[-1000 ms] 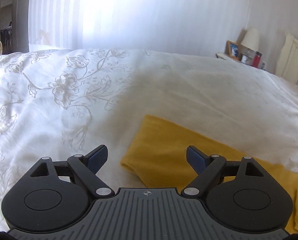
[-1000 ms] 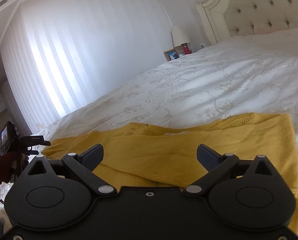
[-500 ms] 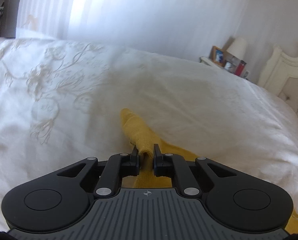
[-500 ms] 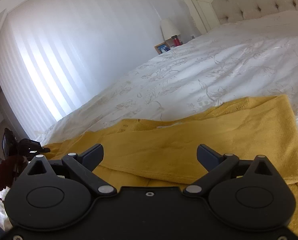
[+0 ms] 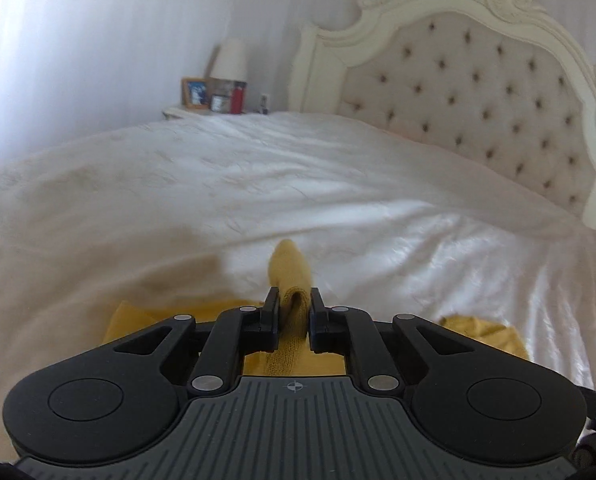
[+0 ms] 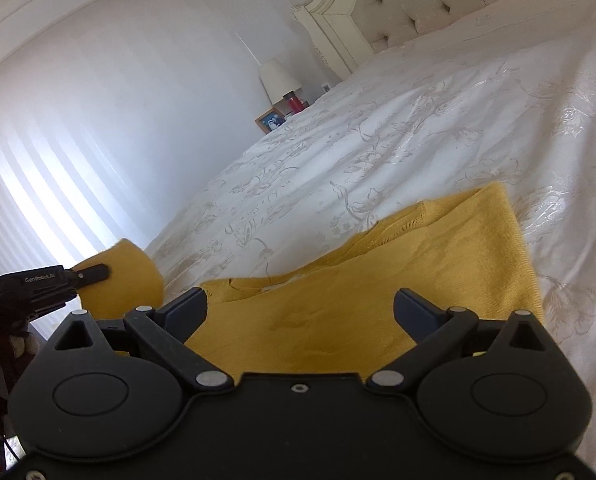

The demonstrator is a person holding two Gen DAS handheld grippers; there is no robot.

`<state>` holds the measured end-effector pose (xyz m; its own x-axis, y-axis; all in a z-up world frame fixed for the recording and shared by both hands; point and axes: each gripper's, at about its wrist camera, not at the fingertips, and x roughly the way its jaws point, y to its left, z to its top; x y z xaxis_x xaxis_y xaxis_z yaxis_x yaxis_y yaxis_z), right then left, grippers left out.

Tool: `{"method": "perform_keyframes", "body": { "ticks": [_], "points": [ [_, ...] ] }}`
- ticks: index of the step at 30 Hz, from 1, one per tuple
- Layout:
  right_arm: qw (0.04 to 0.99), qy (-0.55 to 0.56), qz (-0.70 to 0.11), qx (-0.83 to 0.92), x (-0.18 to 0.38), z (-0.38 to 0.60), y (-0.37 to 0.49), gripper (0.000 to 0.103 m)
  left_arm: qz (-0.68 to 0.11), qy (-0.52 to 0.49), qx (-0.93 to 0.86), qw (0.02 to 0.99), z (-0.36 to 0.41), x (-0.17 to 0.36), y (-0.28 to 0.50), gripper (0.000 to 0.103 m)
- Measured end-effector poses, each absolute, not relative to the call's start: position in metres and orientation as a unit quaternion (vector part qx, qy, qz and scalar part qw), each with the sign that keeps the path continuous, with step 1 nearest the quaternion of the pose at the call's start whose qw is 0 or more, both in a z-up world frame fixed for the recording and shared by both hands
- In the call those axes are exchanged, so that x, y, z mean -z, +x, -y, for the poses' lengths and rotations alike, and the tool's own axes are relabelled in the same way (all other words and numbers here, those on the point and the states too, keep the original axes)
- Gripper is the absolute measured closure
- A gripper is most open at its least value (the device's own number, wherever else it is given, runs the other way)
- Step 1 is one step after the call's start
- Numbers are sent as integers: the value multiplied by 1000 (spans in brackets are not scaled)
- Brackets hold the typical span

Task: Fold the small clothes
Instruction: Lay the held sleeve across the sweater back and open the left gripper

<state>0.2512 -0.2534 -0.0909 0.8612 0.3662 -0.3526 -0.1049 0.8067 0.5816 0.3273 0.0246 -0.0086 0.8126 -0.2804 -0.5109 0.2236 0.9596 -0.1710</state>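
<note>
A mustard-yellow knitted garment (image 6: 377, 280) lies spread on the white bed. My left gripper (image 5: 294, 308) is shut on one end of the garment (image 5: 290, 276) and holds it lifted above the bed; the rest shows below (image 5: 481, 332). In the right wrist view the left gripper (image 6: 86, 274) appears at the far left with the lifted yellow end (image 6: 122, 280) in it. My right gripper (image 6: 299, 314) is open and empty, hovering low over the garment's middle.
A white floral bedspread (image 6: 417, 128) covers the bed. A tufted cream headboard (image 5: 477, 92) stands at the far end. A nightstand (image 5: 186, 111) with a lamp, photo frame and red bottle is beside it. Bright curtains (image 6: 38, 184) are to the left.
My left gripper closed on the garment's end, lifted it and swung right toward the headboard. My right gripper stayed open over the garment and tilted a little.
</note>
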Motion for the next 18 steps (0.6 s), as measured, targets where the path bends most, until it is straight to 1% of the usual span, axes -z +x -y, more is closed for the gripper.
{"method": "perform_keyframes", "body": {
  "ticks": [2, 4, 8, 11, 15, 18],
  "points": [
    [922, 284, -231, -125, 91, 255, 250, 3, -302, -50, 161, 938, -4, 24, 329, 78],
    [922, 284, -232, -123, 92, 256, 249, 3, -318, -42, 185, 929, 10, 35, 326, 72],
    [923, 282, -235, -117, 95, 258, 250, 3, -329, -9, 209, 921, 22, 41, 305, 68],
    [923, 280, -237, -117, 96, 258, 251, 3, -342, 0, 201, 918, 11, 41, 291, 58],
    [927, 260, -243, -119, 98, 250, 252, 3, -374, -38, 169, 911, -22, 49, 278, 56],
    [934, 229, -247, -117, 101, 239, 252, 3, -391, -43, 120, 911, -45, 58, 269, 56]
  ]
}}
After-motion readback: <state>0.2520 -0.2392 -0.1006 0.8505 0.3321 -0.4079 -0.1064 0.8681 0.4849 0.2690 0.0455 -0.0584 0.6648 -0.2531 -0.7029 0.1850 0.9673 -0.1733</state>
